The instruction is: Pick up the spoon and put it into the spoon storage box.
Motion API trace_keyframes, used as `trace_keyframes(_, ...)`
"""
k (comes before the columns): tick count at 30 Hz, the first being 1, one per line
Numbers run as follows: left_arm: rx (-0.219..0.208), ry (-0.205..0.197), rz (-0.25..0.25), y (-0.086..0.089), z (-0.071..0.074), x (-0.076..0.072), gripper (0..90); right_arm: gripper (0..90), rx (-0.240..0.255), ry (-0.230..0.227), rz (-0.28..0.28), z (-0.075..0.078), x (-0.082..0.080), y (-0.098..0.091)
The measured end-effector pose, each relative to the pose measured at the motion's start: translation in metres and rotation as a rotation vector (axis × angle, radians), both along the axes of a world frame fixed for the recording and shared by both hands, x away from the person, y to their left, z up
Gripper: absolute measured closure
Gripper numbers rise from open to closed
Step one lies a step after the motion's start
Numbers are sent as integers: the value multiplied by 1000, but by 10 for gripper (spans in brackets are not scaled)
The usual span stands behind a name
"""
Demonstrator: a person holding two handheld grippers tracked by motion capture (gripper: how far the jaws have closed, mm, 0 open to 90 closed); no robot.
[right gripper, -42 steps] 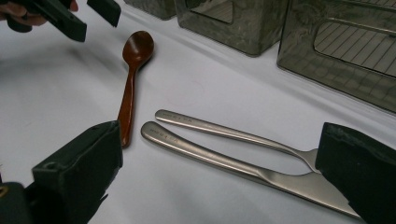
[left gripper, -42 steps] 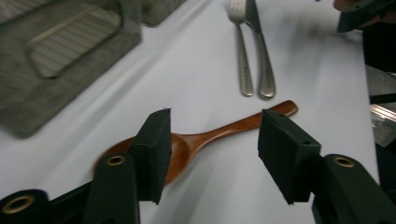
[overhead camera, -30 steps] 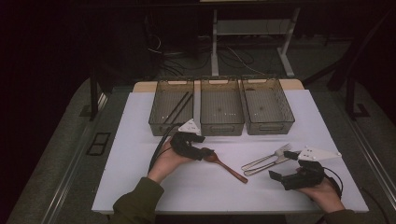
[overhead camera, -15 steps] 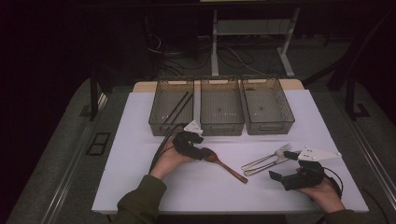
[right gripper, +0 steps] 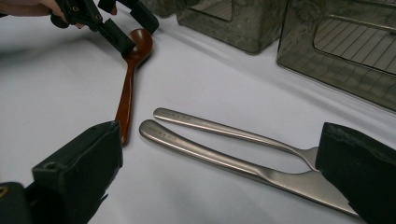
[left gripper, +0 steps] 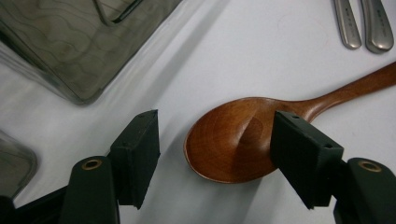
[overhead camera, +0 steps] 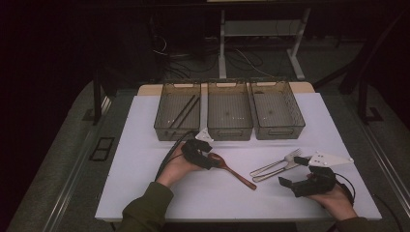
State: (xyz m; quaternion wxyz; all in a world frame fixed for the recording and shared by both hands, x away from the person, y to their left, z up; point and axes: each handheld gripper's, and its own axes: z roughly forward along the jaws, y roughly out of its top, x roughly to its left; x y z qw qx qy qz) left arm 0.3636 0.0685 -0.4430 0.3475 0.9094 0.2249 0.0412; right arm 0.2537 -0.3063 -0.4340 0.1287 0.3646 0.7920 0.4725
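Looks like you're at the grab step: your left gripper sits open around the brown wooden spoon's bowl mid-table, toward the near edge, so next squeeze, then lift.

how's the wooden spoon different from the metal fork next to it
The brown wooden spoon is dark and matte; the silver metal fork is pale and shiny. The spoon's bowl sits between the left tongs, which are open; the fork lies untouched ahead of the right tongs. The spoon looks thicker. Both lie flat on the white table.
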Motion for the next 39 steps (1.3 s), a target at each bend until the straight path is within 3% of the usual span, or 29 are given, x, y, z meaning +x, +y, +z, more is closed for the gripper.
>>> trace_keyframes(12,-9,-18,-78,1,0,-6,471,3,1,0,-1,0,0,0)
trace_keyframes(20,9,-72,-134,8,1,-10,533,2,0,0,0,0,0,0)
trace_keyframes(27,14,-109,-155,16,2,-13,628,3,0,1,-1,0,0,0)
trace_keyframes(32,9,-110,-176,23,3,-15,701,3,-1,1,-1,0,0,0)
trace_keyframes(39,15,-74,-212,26,0,-17,800,3,0,1,-1,0,0,0)
